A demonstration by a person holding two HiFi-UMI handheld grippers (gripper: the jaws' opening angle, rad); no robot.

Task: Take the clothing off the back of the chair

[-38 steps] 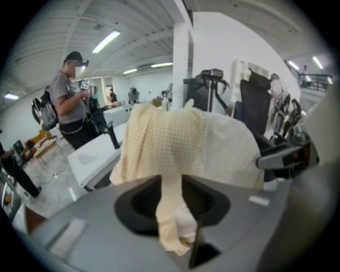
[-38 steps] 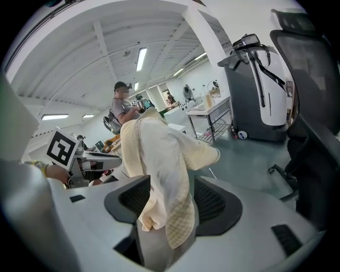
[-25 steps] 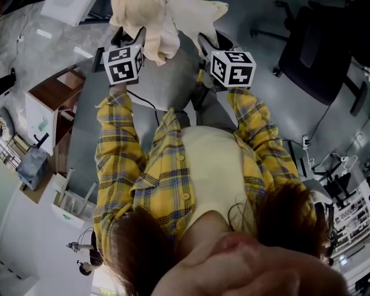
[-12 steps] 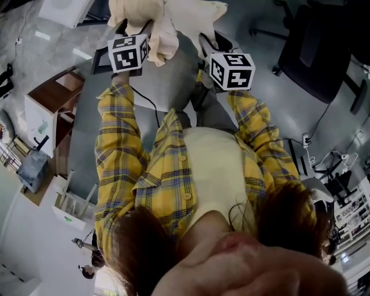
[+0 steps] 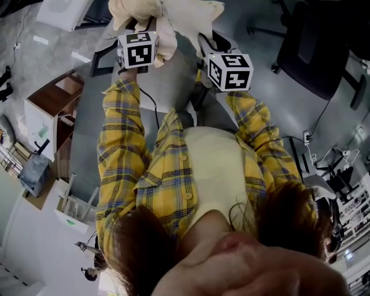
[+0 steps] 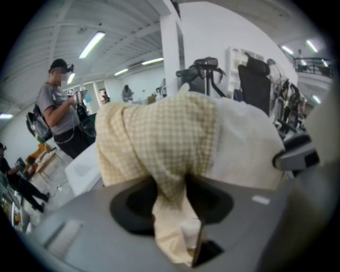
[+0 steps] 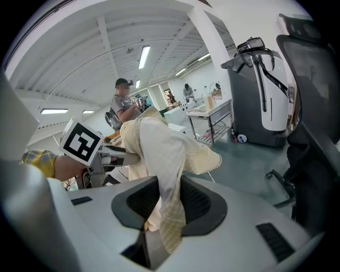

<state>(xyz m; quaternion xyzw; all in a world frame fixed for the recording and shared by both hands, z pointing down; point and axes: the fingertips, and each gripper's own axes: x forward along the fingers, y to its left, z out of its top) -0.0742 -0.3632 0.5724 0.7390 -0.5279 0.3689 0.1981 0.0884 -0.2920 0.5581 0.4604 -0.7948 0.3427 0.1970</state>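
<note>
A cream, finely checked piece of clothing (image 5: pixel 167 16) hangs bunched at the top of the head view; what it rests on is hidden under it. My left gripper (image 5: pixel 150 26) reaches into its left side. In the left gripper view a fold of the clothing (image 6: pixel 164 143) runs down between the jaws of the left gripper (image 6: pixel 171 187), which are closing and pinch it. My right gripper (image 5: pixel 207 41) is at the cloth's right side. Its jaws are closing too, with a strip of the clothing (image 7: pixel 159 154) squeezed in the right gripper (image 7: pixel 164 208).
A black office chair (image 5: pixel 315 52) stands on the grey floor at the upper right. A wooden cabinet (image 5: pixel 55 98) is at the left. A grey and white machine (image 7: pixel 260 95) and a metal table (image 7: pixel 212 114) stand beyond. A person (image 6: pixel 56 106) stands in the background.
My left gripper has moved right and further into the clothing, and cloth now bunches round its jaws. The right gripper has stayed where it was.
</note>
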